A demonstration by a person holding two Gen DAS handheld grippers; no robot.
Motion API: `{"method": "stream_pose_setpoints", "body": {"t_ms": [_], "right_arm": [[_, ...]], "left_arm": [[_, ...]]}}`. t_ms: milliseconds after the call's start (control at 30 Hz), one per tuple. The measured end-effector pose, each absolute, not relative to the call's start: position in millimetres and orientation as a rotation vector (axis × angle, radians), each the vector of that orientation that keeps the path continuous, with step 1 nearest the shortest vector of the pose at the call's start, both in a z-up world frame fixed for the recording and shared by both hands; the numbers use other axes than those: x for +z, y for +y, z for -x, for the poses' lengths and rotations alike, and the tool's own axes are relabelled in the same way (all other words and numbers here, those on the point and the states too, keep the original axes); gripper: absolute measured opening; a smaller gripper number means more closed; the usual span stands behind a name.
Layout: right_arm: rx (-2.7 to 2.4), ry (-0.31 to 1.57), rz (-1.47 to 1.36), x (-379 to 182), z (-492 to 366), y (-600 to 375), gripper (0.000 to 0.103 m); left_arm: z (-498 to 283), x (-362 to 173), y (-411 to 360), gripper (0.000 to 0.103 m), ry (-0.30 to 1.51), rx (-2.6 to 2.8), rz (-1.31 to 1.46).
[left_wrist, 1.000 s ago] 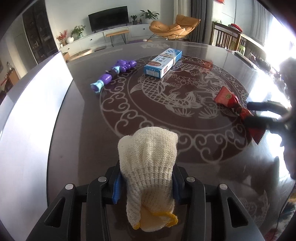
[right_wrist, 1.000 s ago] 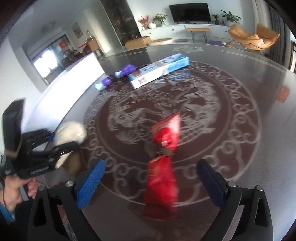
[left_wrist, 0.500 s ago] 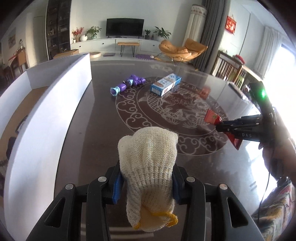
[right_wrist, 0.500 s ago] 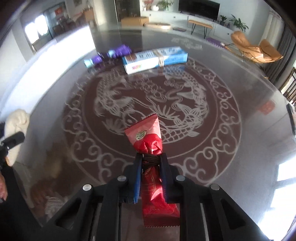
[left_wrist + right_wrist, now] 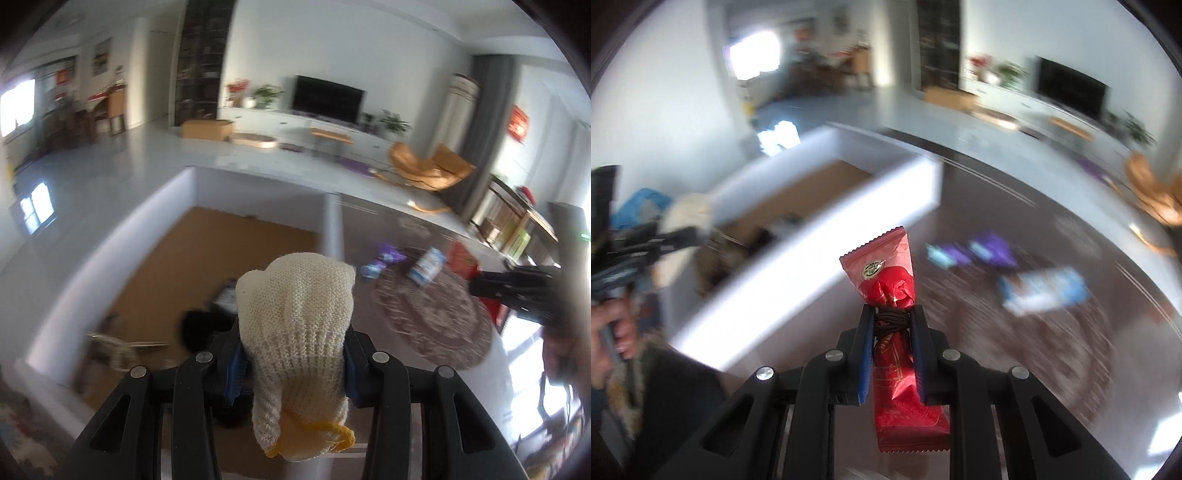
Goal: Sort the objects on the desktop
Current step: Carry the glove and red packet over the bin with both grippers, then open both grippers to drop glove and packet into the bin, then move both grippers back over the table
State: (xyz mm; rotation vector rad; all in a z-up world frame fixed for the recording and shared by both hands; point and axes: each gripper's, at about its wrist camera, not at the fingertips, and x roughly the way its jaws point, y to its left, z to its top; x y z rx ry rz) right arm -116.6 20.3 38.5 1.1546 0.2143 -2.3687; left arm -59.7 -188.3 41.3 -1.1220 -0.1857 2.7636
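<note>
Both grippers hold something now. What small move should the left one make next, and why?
Probably carry the glove a little further forward over the white box before letting go. The left gripper is shut on the glove, and the box's brown floor lies just ahead and below, with other things already inside.

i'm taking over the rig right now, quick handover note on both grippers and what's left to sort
Left gripper: shut on the cream knitted glove, above the white-walled box with a brown floor.
Right gripper: shut on the red foil packet at its tied middle, in the air beside the box.
Done: both picked up; some blurred items already in the box.
Left: drop both in, then fetch the purple toy and blue-and-white carton on the dark patterned table.
</note>
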Motion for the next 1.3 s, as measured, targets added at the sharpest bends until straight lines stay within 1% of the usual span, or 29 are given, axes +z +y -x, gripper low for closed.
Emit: {"method": "stream_pose_setpoints", "body": {"t_ms": [167, 300, 333, 367, 400, 433, 467, 500, 567, 667, 733, 800, 867, 900, 1000, 1067, 1167, 1233, 1300], "right_arm": [[-2.181, 0.146, -1.065, 49, 121, -91, 0.019], [-2.046, 0.143, -1.074, 24, 118, -166, 0.02], [-2.009, 0.137, -1.098, 13, 118, -181, 0.02], [-1.98, 0.133, -1.123, 3, 118, -192, 0.02], [-1.951, 0.135, -1.154, -8, 118, -202, 0.023], [-1.927, 0.149, -1.189, -21, 118, -212, 0.027], [-1.916, 0.164, -1.214, -30, 119, -218, 0.042], [-1.915, 0.177, -1.234, -38, 118, -221, 0.056], [-1.943, 0.155, -1.214, -41, 117, -216, 0.062], [-1.983, 0.088, -1.153, -33, 115, -193, 0.064], [-2.041, 0.056, -1.09, -22, 112, -166, 0.071], [-2.114, 0.039, -1.035, -15, 109, -135, 0.085], [-2.213, 0.038, -0.995, -13, 103, -95, 0.091], [-2.269, 0.044, -0.988, -15, 101, -74, 0.092], [-2.449, 0.093, -1.028, -36, 97, -2, 0.092], [-2.558, 0.139, -1.121, -60, 93, 48, 0.092], [-2.675, 0.184, -1.284, -96, 84, 114, 0.092], [-2.732, 0.166, -1.358, -115, 75, 154, 0.092], [-2.761, 0.137, -1.402, -124, 68, 178, 0.092]], "left_arm": [[75, 22, -268, 0.042, -0.25, 2.868, 1.287], [82, -4, -292, 0.043, -0.294, 2.87, 1.38], [83, -11, -295, 0.044, -0.305, 2.863, 1.405], [85, -20, -297, 0.049, -0.319, 2.847, 1.454], [86, -26, -299, 0.053, -0.325, 2.833, 1.493], [88, -33, -299, 0.067, -0.328, 2.818, 1.529], [90, -38, -298, 0.08, -0.323, 2.809, 1.557], [89, -41, -297, 0.083, -0.316, 2.81, 1.558], [84, -40, -290, 0.083, -0.29, 2.824, 1.539], [79, -31, -279, 0.084, -0.281, 2.856, 1.484], [73, -22, -272, 0.084, -0.278, 2.871, 1.437], [64, -9, -252, 0.084, -0.264, 2.868, 1.36], [55, 8, -225, 0.085, -0.218, 2.841, 1.279], [51, 14, -210, 0.086, -0.192, 2.825, 1.25], [35, 31, -150, 0.093, -0.092, 2.737, 1.152], [25, 34, -104, 0.103, -0.035, 2.661, 1.1], [19, 21, -37, 0.103, 0.035, 2.52, 1.097], [22, 2, -4, 0.103, 0.083, 2.452, 1.137], [33, -31, 27, 0.103, 0.156, 2.417, 1.208]]}}
